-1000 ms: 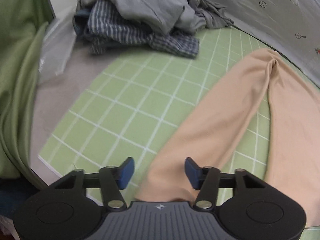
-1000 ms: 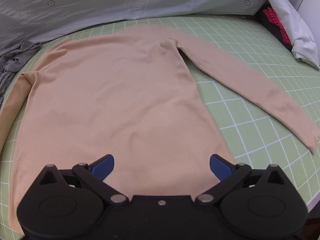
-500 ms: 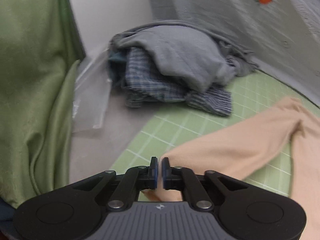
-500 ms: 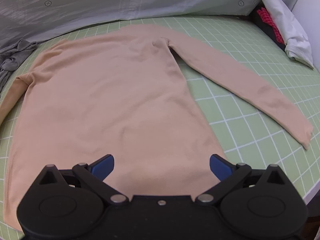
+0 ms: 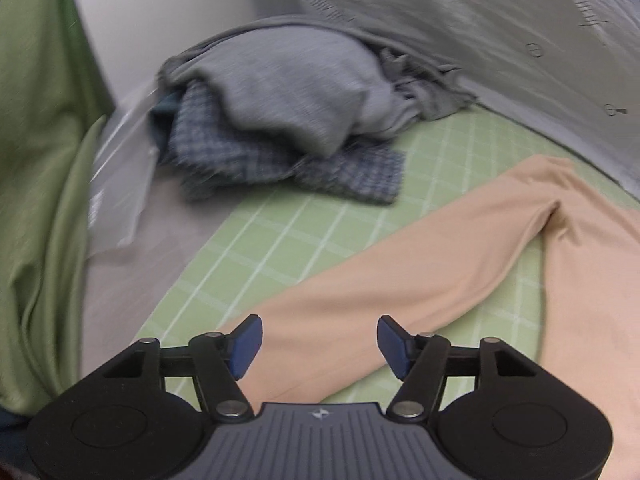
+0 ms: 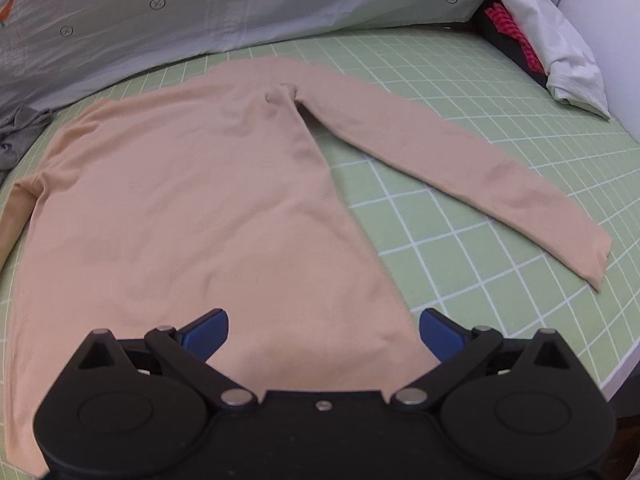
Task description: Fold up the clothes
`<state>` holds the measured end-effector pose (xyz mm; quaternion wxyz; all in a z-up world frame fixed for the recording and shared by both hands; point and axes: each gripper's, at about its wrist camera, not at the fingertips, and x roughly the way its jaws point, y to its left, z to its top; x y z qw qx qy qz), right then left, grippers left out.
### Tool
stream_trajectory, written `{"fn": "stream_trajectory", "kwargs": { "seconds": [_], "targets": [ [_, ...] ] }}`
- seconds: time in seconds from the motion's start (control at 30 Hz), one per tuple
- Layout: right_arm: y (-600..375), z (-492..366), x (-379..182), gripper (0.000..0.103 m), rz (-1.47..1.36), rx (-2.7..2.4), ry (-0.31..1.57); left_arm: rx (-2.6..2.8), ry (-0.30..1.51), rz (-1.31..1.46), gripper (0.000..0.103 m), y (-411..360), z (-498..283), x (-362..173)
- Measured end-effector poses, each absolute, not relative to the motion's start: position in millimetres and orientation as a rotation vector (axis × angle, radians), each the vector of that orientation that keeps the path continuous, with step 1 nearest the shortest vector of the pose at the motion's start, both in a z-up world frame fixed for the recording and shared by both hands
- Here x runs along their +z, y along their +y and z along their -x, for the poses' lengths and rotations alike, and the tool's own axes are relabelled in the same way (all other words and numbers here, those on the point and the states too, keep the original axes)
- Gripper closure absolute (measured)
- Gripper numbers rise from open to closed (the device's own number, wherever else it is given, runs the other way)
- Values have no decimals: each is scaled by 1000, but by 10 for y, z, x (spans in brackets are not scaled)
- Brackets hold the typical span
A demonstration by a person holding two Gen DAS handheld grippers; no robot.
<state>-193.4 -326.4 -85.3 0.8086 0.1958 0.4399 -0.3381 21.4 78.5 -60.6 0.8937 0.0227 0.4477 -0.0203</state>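
Peach long-sleeved top spread flat on the green grid mat, both claws gaping and holding nothing.

The peach top (image 6: 192, 216) lies flat on the green grid mat (image 6: 500, 280), its body in the middle and one sleeve (image 6: 460, 168) stretched out to the right across the squares. The right claw (image 6: 322, 330) hovers over the hem with its blue fingers (image 6: 206, 334) spread wide, gripping nothing. The left claw (image 5: 318, 346) is likewise spread apart over the cuff end of the other sleeve (image 5: 400, 272), the cloth lying between its fingers (image 5: 246, 344). Beyond it sits a heap of grey and checked clothes (image 5: 288, 120), beside a green curtain (image 5: 36, 200). A white folded garment (image 6: 556, 40) rests at the far right edge.
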Motion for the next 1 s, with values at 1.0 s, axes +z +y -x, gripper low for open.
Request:
{"fn": "stream_trajectory", "kwargs": {
  "seconds": [1.0],
  "targets": [
    [-3914,1483,-952,0,-457,-827,964,-294,900,-239,22,-1200,-1206,-987]
  ]
}}
